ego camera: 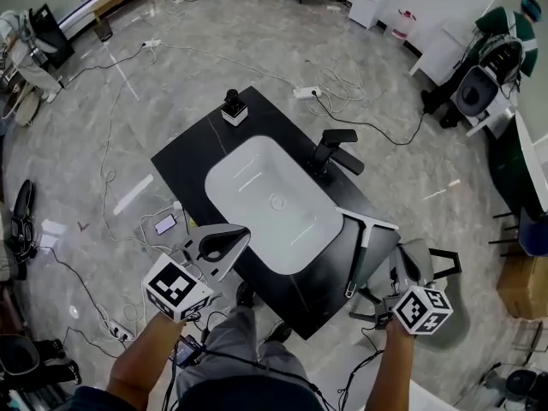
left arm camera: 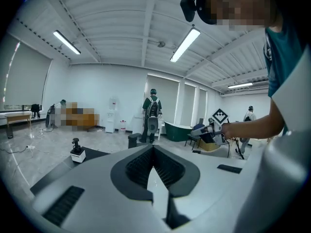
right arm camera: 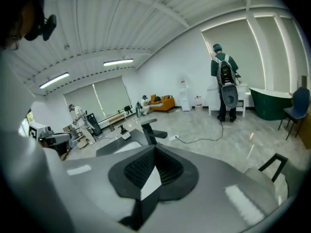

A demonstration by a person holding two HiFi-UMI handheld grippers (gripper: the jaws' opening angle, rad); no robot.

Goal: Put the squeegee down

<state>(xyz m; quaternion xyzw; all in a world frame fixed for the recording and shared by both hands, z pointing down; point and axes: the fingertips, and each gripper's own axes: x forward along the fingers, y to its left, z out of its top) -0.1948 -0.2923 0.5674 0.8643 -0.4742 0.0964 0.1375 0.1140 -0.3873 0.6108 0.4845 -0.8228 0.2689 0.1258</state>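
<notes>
The squeegee lies on the black counter at its right edge, beside the white sink. Its white blade end points away from me and its dark handle runs back toward me. My right gripper hovers just right of the squeegee, off the counter's edge, shut with nothing between its jaws. My left gripper hangs over the sink's near left corner, tips together and empty. Neither gripper touches the squeegee.
A black faucet stands behind the sink and a small black-and-white dispenser sits on the far corner. Cables, a power strip and a phone lie on the floor. A black chair frame stands right of my right gripper.
</notes>
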